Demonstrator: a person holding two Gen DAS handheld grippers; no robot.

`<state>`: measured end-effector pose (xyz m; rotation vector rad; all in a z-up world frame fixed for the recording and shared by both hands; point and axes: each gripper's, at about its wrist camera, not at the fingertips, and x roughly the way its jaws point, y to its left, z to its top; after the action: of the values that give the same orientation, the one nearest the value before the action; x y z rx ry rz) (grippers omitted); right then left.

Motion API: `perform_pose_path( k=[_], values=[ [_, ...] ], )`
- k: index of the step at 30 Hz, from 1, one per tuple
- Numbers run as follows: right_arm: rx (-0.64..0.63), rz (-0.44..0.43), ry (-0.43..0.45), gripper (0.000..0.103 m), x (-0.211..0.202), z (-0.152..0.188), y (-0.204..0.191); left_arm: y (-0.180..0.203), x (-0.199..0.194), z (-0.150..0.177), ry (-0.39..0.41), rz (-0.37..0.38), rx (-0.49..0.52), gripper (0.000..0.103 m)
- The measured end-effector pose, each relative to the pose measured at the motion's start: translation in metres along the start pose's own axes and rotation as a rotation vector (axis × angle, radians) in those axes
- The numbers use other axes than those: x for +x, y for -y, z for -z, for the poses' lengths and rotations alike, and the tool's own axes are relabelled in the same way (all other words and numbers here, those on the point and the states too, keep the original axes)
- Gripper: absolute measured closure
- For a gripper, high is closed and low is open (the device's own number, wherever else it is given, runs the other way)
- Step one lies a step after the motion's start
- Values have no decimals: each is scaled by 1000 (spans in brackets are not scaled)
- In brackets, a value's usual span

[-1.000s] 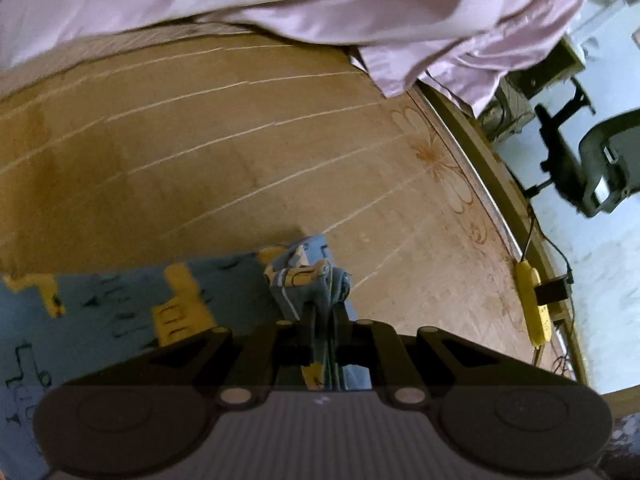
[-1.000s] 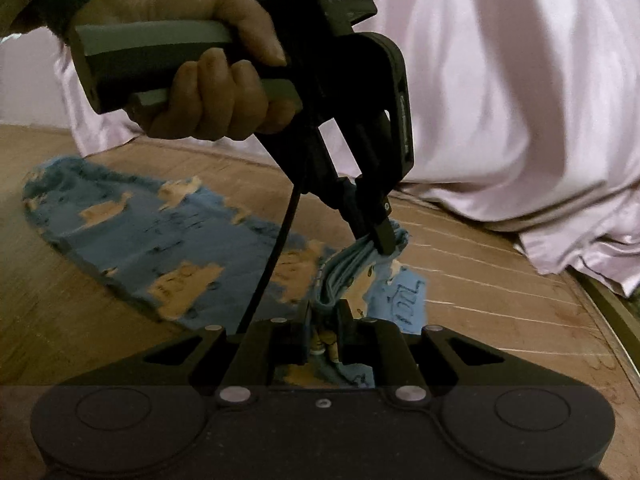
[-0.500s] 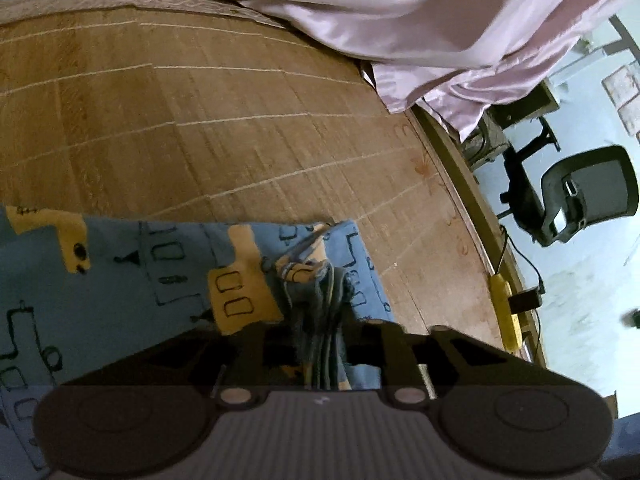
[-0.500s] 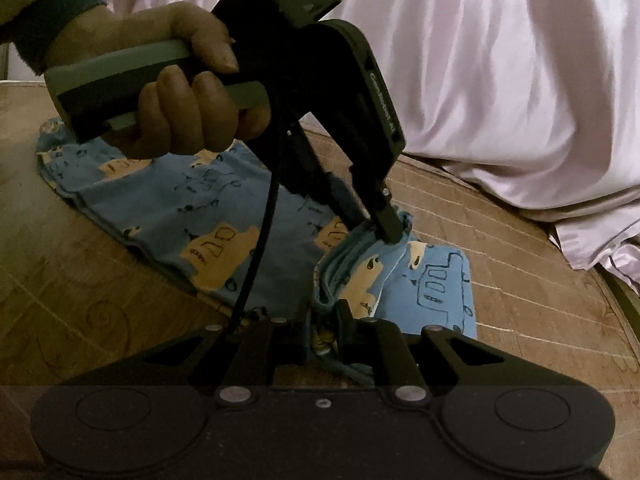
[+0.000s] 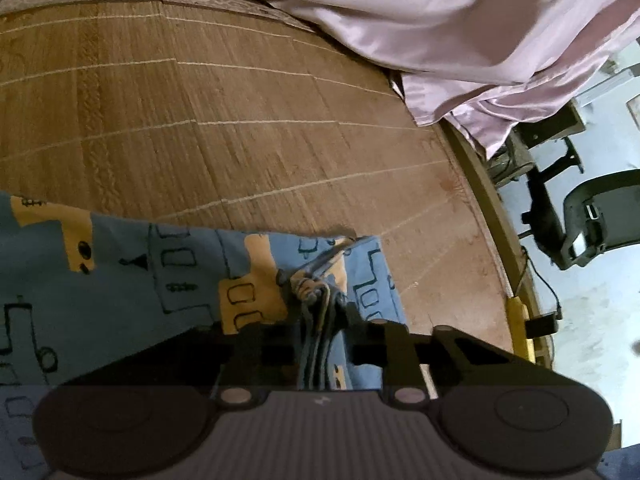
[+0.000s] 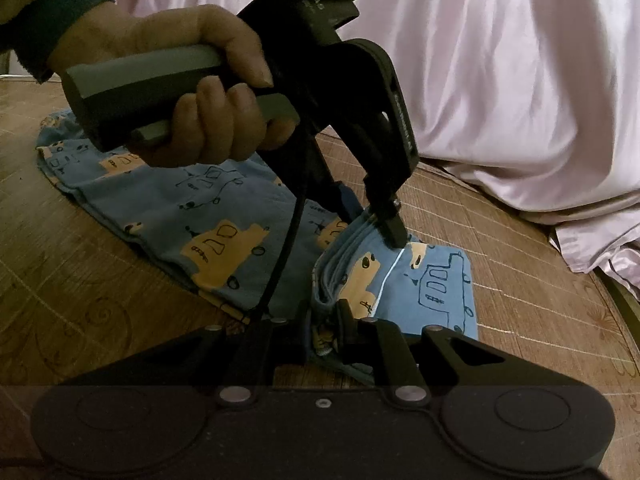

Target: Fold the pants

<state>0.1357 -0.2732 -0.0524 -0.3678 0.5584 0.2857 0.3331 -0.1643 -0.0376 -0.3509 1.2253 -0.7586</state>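
Blue pants (image 6: 192, 208) printed with yellow vehicles lie flat on a woven bamboo mat (image 6: 500, 288), one end doubled back over the rest. My left gripper (image 5: 320, 312) is shut on a bunched edge of the pants (image 5: 120, 272) low over the mat. In the right wrist view that same left gripper (image 6: 376, 224), held by a hand (image 6: 192, 92), pinches the upper end of the gathered hem. My right gripper (image 6: 326, 320) is shut on the lower end of that same hem. A flat blue flap (image 6: 436, 292) lies just right of the pinched fold.
A pink satin sheet (image 6: 500, 80) is heaped along the far side of the mat (image 5: 240, 120), also draping across the pink sheet's corner (image 5: 460, 40). The bed's edge (image 5: 488, 216) curves on the right, with a yellow power strip (image 5: 518, 328) and a black office chair (image 5: 592, 220) beyond.
Both grippers have carried the pinched hem back over the pants and down toward the mat. The fabric now lies flatter and doubled, with more of it showing in the left wrist view.
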Motion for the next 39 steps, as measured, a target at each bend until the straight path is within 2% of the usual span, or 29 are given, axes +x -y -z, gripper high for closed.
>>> perform_pose_path(
  k=[3,11,16,30,39],
  values=[
    [-3,7,3,90,0,0,-1,2,-2,1,3,-24,21,91],
    [-17,20,43,91,-13,-9,-7,5,-20,-1,14,-19,50,92],
    [-35,-7,53,91,-18,-22,-18,-2,-39,-2,-2,-29,58,92],
    [-115,-94,62,91,-19,-65,-76,-65,-102,14,23,-1,49,92],
    [-165,-167,48,91,-5,-89,-109,-101,-135,17,26,-18,70,92]
  ],
)
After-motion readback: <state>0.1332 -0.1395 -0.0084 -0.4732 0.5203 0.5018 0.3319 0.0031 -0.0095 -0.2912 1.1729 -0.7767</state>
